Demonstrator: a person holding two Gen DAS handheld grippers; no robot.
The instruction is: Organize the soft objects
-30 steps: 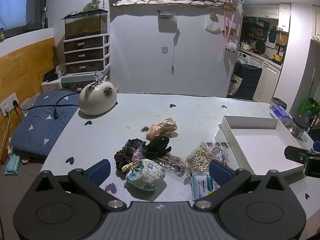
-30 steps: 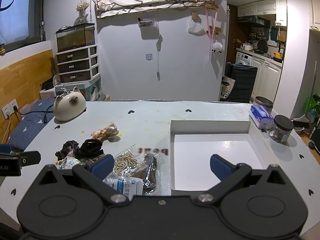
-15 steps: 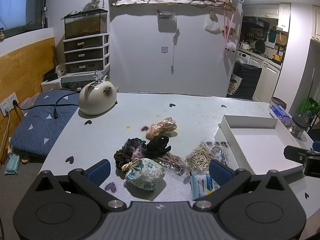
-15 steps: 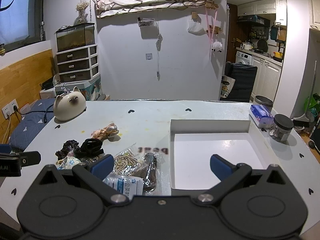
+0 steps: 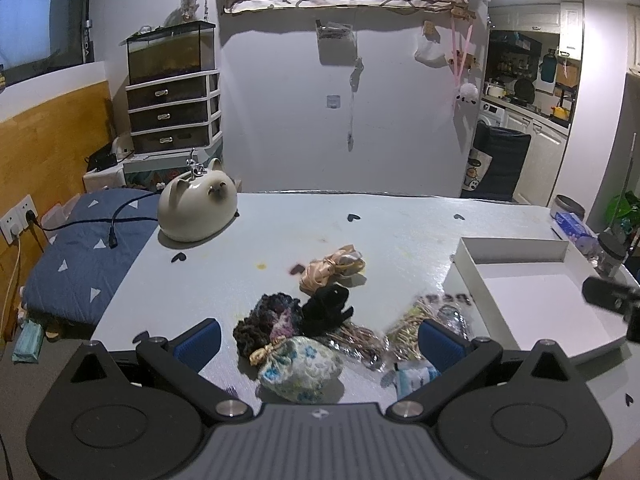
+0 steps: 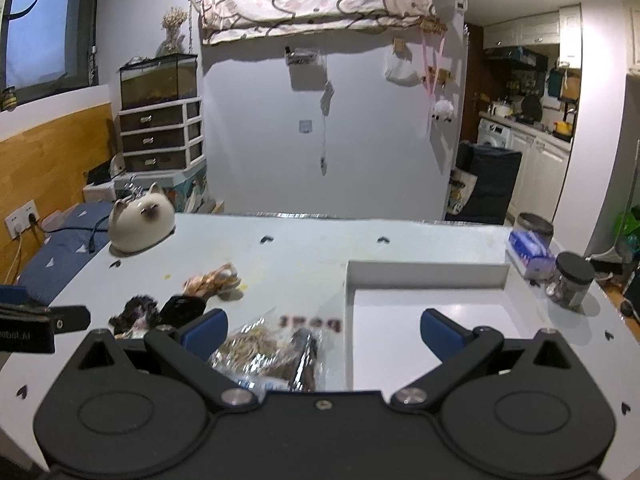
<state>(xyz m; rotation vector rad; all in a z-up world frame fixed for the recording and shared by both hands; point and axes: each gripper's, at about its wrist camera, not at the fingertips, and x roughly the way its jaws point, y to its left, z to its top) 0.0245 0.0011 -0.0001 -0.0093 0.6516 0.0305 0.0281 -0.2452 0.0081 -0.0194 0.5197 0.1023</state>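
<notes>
Soft items lie clustered on the grey table: a floral pouch (image 5: 298, 368), a dark knitted scrunchie (image 5: 268, 320), a black scrunchie (image 5: 326, 308) and a peach satin scrunchie (image 5: 332, 270). My left gripper (image 5: 319, 344) is open, just short of the pouch, which lies in line with its gap. A white box (image 6: 424, 276) stands empty to the right. My right gripper (image 6: 323, 330) is open, over the box's left wall and the clear bags of bands (image 6: 264, 348). It holds nothing. The peach scrunchie (image 6: 212, 280) also shows in the right wrist view.
A cream cat-shaped ornament (image 5: 196, 212) sits at the table's far left corner. A dark-lidded jar (image 6: 570, 280) and a blue tissue pack (image 6: 528, 250) stand right of the box. A small white packet (image 5: 412, 374) lies by the bags. A blue mattress (image 5: 80, 248) is left of the table.
Both grippers have edged slightly forward, so the table items sit a little lower in each view. Both stay open, and nothing on the table has moved.
</notes>
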